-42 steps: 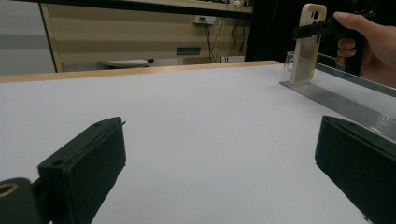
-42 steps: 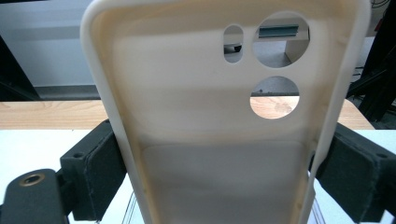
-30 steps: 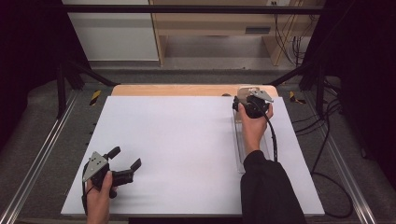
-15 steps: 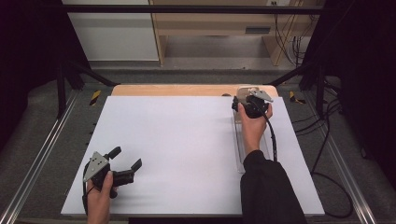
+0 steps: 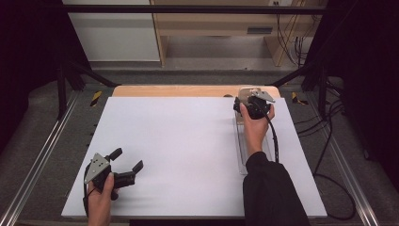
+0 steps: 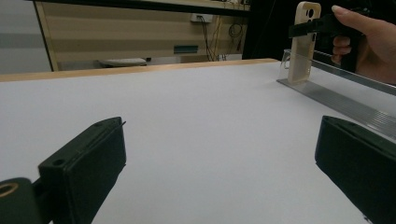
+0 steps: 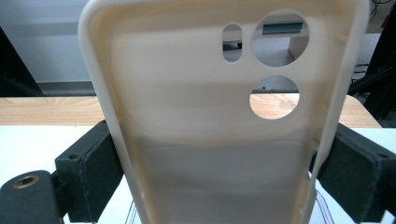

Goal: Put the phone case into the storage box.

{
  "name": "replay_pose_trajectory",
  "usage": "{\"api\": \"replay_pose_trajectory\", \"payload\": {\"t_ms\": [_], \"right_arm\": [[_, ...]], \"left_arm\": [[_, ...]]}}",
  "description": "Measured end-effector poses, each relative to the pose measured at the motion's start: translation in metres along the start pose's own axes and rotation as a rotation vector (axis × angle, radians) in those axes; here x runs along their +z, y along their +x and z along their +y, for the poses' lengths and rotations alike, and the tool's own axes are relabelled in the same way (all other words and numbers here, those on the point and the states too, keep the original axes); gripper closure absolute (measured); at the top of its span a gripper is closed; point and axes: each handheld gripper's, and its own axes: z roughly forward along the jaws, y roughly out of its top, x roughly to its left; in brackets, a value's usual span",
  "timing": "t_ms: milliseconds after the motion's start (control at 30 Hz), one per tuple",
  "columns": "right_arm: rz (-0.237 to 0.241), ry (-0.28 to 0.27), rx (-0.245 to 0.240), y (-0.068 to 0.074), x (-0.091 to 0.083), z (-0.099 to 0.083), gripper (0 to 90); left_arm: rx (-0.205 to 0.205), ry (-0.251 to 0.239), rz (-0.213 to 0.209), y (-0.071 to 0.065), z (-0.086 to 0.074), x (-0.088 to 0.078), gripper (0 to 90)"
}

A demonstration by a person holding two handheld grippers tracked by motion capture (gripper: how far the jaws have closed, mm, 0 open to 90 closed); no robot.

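Phone case: we see a cream phone case (image 7: 215,121) standing upright at the far right of the bench, its lower end in a clear rack (image 5: 241,141); its open inner side with three camera cut-outs faces the right gripper's camera; in the left gripper view it (image 6: 304,42) rises near the rack's far end.
Right gripper: the right gripper (image 5: 254,104) sits at the bench's far right edge; its fingers (image 7: 91,165) are pressed against both long sides of the case, grasping it.
Left gripper: the left gripper (image 5: 126,165) is held low at the near left corner, well apart from the case; its fingers (image 6: 88,163) are spread wide and released, with nothing between them.
Edges: the rack runs along the right side, from near the right forearm toward the far edge; a strip of bare wood (image 5: 174,90) shows beyond the white sheet's far edge; metal rails (image 5: 37,160) flank the bench left and right.
Open room: we note the whole middle of the bench bare between the two grippers.
Surface: a plain white sheet (image 5: 179,141) covers the bench; flat, matte.
Room: pale wooden furniture (image 5: 221,21) and cables (image 5: 291,42) stand behind; dark drapes at both sides.
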Motion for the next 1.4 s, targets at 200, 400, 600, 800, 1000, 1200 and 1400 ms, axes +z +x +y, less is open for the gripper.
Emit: {"api": "replay_pose_trajectory", "payload": {"t_ms": [200,400,600,800,1000,1200,1400], "right_arm": [[0.007,-0.002,0.004,-0.0012,0.0004,-0.0001,9.8],[0.005,-0.001,-0.001,-0.0009,0.0007,0.0001,9.7],[0.008,-0.002,0.005,-0.0014,0.0011,0.0002,9.7],[0.006,-0.002,0.011,-0.0021,0.0012,0.0004,9.7],[0.002,-0.002,0.022,-0.0031,0.0016,0.0007,9.6],[0.001,-0.004,0.016,-0.0028,0.0015,0.0004,9.4],[0.003,-0.014,0.009,-0.0025,0.0010,0.0003,8.9]], "left_arm": [[-0.001,0.002,0.000,0.0003,-0.0001,0.0001,1.8],[-0.001,0.003,-0.001,0.0005,-0.0002,0.0002,1.8],[-0.002,0.005,-0.001,0.0006,-0.0003,0.0003,1.8],[-0.016,0.002,0.010,0.0031,-0.0005,-0.0009,1.8],[-0.011,0.006,0.008,0.0023,-0.0005,-0.0004,1.8],[-0.011,0.005,0.007,0.0026,-0.0006,-0.0003,1.8],[-0.011,0.005,0.007,0.0025,-0.0006,-0.0005,1.8]]}}
